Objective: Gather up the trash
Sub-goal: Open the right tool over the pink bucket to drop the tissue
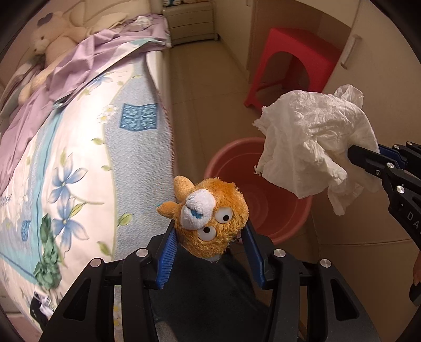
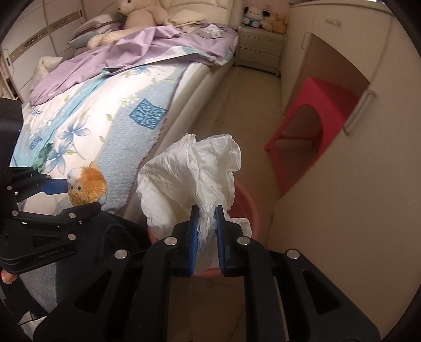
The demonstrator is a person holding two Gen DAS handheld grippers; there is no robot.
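Right wrist view: right gripper (image 2: 206,210) clamps crumpled tissue (image 2: 192,171) above the pink basin (image 2: 248,207), undropped; left gripper (image 1: 210,231) clamps a plush toy (image 1: 210,207).

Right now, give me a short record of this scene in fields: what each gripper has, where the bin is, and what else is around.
left gripper: shut on orange plush toy
right gripper: shut on crumpled white tissue
bin: pink plastic bucket on the floor beside the bed, nothing visible inside
tissue position: held over the bucket
bed: floral blue and white cover, purple sheet, white teddy bear
other: red plastic stool by the cabinet, nightstand with small plush toys
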